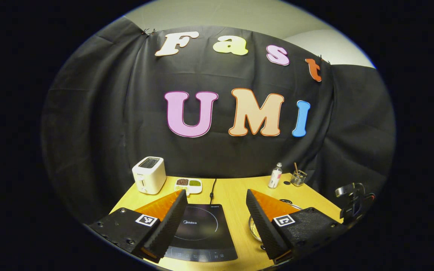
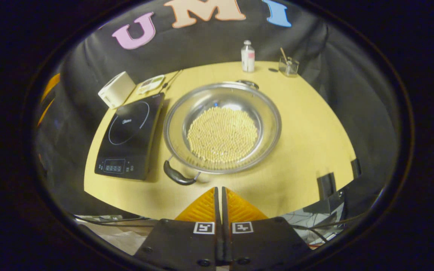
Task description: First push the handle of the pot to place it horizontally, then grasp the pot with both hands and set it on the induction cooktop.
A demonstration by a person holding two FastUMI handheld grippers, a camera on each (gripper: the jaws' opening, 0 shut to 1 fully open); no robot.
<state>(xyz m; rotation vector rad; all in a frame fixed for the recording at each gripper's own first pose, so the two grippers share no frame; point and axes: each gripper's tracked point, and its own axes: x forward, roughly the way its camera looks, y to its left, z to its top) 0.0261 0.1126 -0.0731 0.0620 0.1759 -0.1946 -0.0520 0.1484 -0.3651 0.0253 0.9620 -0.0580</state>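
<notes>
With its fingers pressed together and nothing between them, the right gripper (image 2: 219, 195) hangs above the pot (image 2: 222, 128), seemingly to push its near handle (image 2: 177, 176), while the left gripper (image 1: 217, 218) waits wide over the cooktop (image 1: 202, 229).

Each claw (image 1: 215, 199) (image 2: 221, 194) carries ribbed wedge fingers (image 1: 171, 222) on black screwed mounts bearing square black-and-white markers (image 2: 204, 227).

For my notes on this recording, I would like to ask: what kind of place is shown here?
Probably a mock kitchen corner in a cloth-walled booth: a wooden table carries an induction cooktop, a toaster and a steel pot of pale grains.
</notes>
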